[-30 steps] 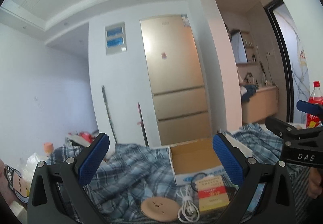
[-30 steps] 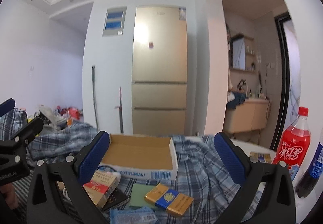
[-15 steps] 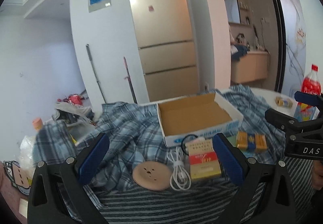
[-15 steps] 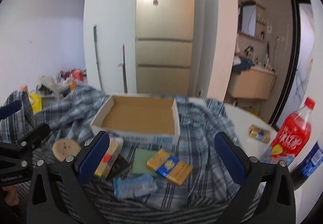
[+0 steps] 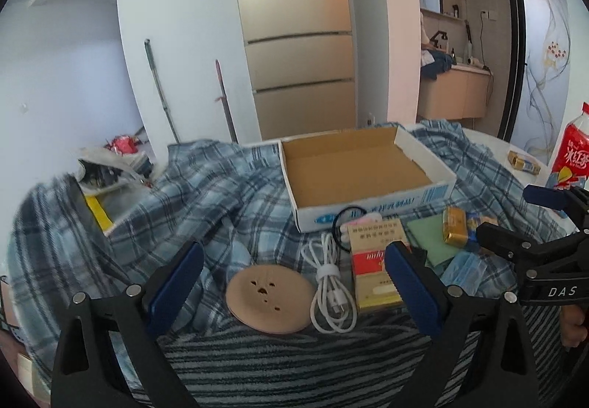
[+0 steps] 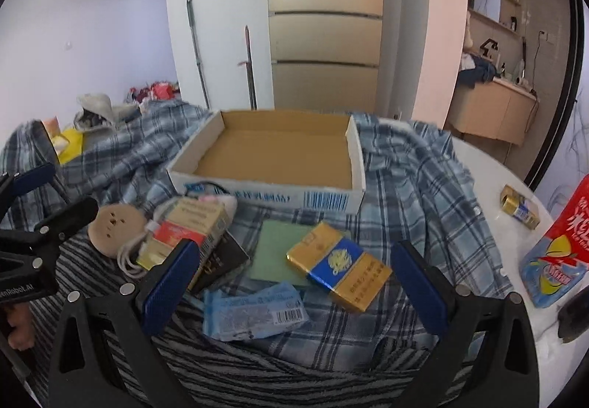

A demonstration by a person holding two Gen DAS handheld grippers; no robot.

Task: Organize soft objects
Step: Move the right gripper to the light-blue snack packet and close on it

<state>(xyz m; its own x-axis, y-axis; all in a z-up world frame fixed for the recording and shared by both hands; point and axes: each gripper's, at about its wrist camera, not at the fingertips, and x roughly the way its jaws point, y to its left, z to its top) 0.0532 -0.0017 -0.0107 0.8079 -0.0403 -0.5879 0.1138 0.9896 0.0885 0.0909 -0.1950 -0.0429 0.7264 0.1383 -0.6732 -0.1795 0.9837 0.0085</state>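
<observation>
Left gripper (image 5: 294, 279) wide at bottom centre, right gripper (image 6: 294, 275) wide, both holding nothing, cardboard box (image 6: 272, 154) mid-frame on plaid shirt (image 6: 416, 187)

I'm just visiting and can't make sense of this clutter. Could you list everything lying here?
Open cardboard box: 1, white outside, brown inside, empty, centre back.
Plaid shirt: 1, blue-white, spread under the box.
Striped cloth: 1, grey-black, front.
Round disc: 1, tan, front left.
Coiled cable: 1, white, beside the disc.
Red-yellow carton: 1, beside the cable.
Gold-blue pack: 1, centre.
Green pad: 1, under that pack.
Blue plastic packet: 1, front.
Red-label bottle: 1, right.
Left gripper: black, blue pads, open.
Right gripper: same, open.
</observation>
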